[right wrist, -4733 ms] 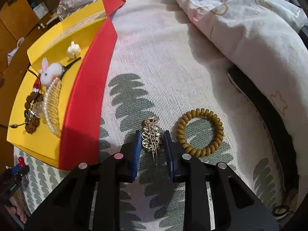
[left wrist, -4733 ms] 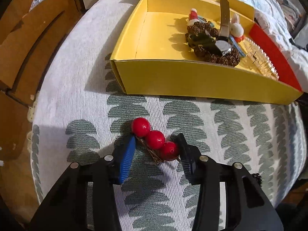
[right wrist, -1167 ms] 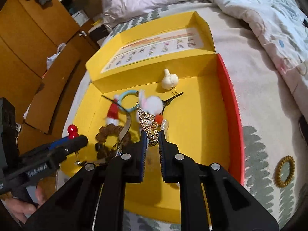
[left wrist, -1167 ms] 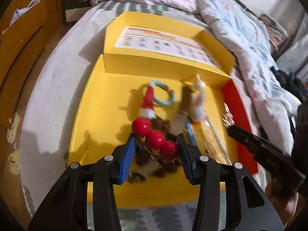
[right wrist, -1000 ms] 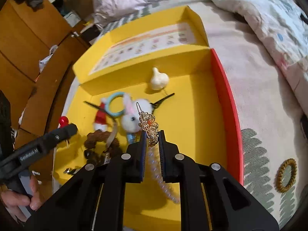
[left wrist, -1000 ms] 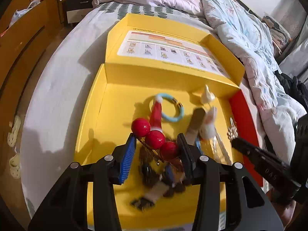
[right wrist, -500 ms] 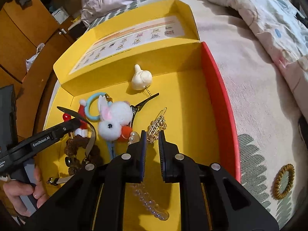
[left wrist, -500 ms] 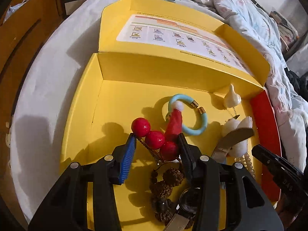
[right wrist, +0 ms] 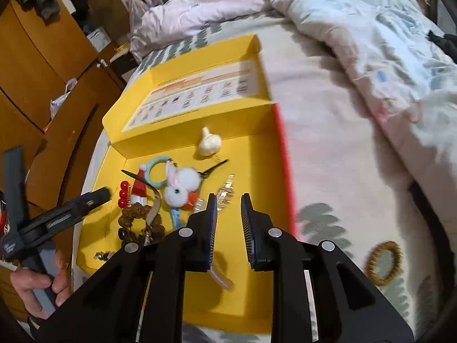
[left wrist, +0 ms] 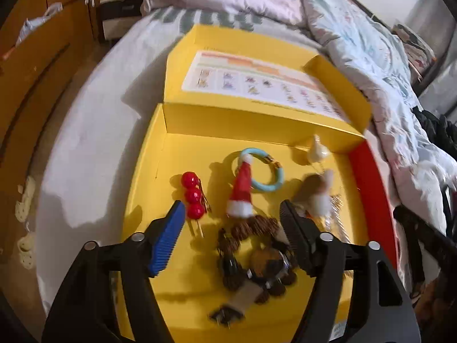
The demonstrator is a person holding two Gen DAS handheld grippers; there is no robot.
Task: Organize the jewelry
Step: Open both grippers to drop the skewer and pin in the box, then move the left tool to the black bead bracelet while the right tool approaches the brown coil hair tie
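The yellow box (left wrist: 148, 177) lies open on the bed. The red bead hair clip (left wrist: 194, 195) lies on its floor at the left, just ahead of my left gripper (left wrist: 231, 223), which is open and empty. The clip also shows in the right wrist view (right wrist: 123, 194). The gold rhinestone clip (right wrist: 225, 190) lies on the box floor just ahead of my right gripper (right wrist: 228, 214), which is open and empty. A brown coil hair tie (right wrist: 384, 263) lies on the bedspread to the right of the box.
The box also holds a Santa hat clip (left wrist: 241, 194), a blue bracelet (left wrist: 271, 171), a white bunny clip (right wrist: 181, 183), a white garlic-shaped charm (right wrist: 210, 143), a brown bead bracelet (left wrist: 251, 228) and a watch (left wrist: 268, 263). Quilts (right wrist: 357, 14) lie beyond. Wooden cabinets (right wrist: 42, 65) stand left.
Both grippers have opened and let go: the red bead clip and the gold clip now lie in the box. Both grippers have pulled back a little.
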